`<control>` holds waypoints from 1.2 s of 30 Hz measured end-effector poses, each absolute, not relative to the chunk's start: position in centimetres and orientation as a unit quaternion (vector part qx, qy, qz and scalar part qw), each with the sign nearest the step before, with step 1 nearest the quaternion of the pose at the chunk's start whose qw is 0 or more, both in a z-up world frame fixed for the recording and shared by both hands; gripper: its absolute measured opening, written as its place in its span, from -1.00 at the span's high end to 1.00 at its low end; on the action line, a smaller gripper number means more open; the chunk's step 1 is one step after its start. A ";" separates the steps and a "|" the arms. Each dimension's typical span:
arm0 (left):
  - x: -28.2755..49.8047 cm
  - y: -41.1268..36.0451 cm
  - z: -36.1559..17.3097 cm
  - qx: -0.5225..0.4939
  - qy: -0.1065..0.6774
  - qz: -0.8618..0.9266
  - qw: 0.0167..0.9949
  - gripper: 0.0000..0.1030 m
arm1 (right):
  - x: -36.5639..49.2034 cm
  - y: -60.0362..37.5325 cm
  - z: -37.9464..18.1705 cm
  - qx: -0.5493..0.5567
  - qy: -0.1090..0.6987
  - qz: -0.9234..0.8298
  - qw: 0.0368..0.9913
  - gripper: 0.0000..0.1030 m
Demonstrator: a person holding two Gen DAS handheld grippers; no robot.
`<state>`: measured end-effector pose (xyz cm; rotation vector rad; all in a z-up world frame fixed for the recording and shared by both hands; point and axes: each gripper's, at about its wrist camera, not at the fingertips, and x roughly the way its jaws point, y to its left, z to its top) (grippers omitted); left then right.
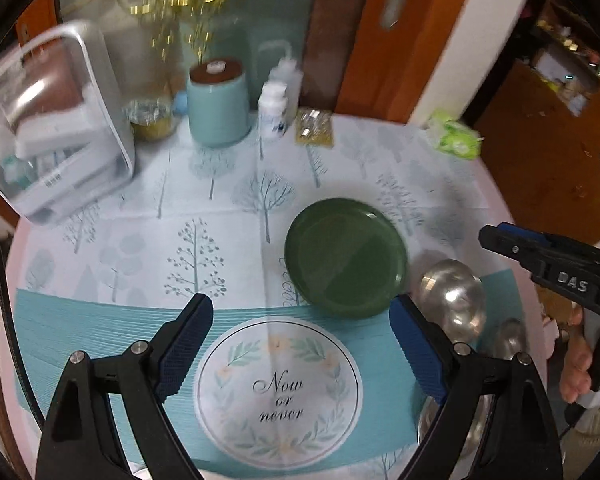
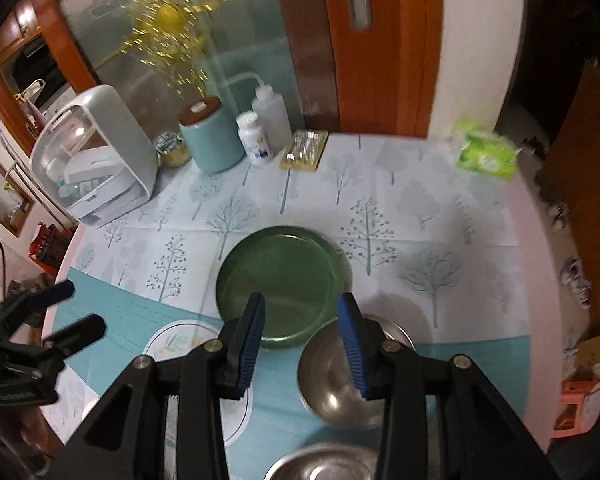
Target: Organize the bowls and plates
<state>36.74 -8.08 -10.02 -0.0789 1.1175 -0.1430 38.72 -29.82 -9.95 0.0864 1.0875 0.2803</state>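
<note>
Grippers, two, both over a round table (image 2: 516, 216) with a tree-print cloth; places given from the green plate (image 2: 278, 286).

Left gripper (image 1: 302, 350): nearest item, on the near-left side of the plate, above a teal placemat (image 1: 100, 320) with a white printed circle. Jaws spread wide, nothing between them, pads clear of everything.

Right gripper (image 2: 302, 346): at the plate's near edge. Jaws partly apart, gripping nothing; left pad overlaps the plate's rim in view, right pad overlaps a steel bowl (image 2: 336, 380). Contact with either cannot be told.

Steel bowl: just beside the plate, near-right, upright on the placemat.

Second steel bowl (image 2: 324, 466): nearer than the first, cut off by the frame's bottom edge.

Green plate: flat on the cloth, upright, empty.

Beyond the plate, along the far table edge: white rack with clear cover (image 2: 100, 156) far left; teal canister (image 2: 212, 138); white pill bottle (image 2: 254, 136); squeeze bottle (image 2: 272, 114); flat packet (image 2: 304, 150).

Green tissue pack (image 2: 486, 152): far right of the plate.
</note>
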 end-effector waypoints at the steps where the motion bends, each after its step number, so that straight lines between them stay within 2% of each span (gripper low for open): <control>1: 37.5 -8.2 -11.0 -0.040 0.538 -0.060 0.840 -0.73 | 40.0 -30.0 -11.1 0.049 0.529 0.144 0.835 0.26; 11: 43.6 -8.5 -19.9 -0.096 0.601 -0.030 0.793 -0.73 | 46.5 -31.3 -19.6 0.084 0.608 0.156 0.774 0.26; 14: 44.1 -8.6 -21.5 -0.114 0.611 -0.034 0.783 -0.67 | 47.3 -31.4 -21.4 0.083 0.623 0.153 0.763 0.26; 17: 44.7 -8.8 -22.9 -0.124 0.619 -0.038 0.775 -0.53 | 48.0 -31.4 -22.7 0.082 0.632 0.152 0.756 0.26; 19: 45.1 -8.8 -23.6 -0.139 0.625 -0.047 0.767 -0.33 | 48.3 -31.3 -23.5 0.081 0.638 0.154 0.750 0.32; 26: 46.3 -8.8 -25.6 -0.168 0.643 -0.065 0.745 -0.02 | 48.9 -30.5 -25.8 0.060 0.665 0.163 0.726 0.64; 28: 46.6 -8.9 -26.1 -0.169 0.650 -0.073 0.737 0.26 | 49.0 -30.5 -26.3 0.061 0.670 0.162 0.722 0.71; 30: 46.6 -8.9 -26.4 -0.165 0.653 -0.071 0.736 0.33 | 49.1 -30.6 -26.6 0.065 0.671 0.162 0.721 0.81; 32: 46.7 -8.8 -26.6 -0.165 0.651 -0.068 0.738 0.40 | 49.2 -30.6 -26.9 0.067 0.671 0.161 0.721 0.85; 36: 47.3 -8.6 -27.3 -0.166 0.648 -0.057 0.741 0.72 | 49.2 -30.7 -26.9 0.071 0.669 0.165 0.721 0.85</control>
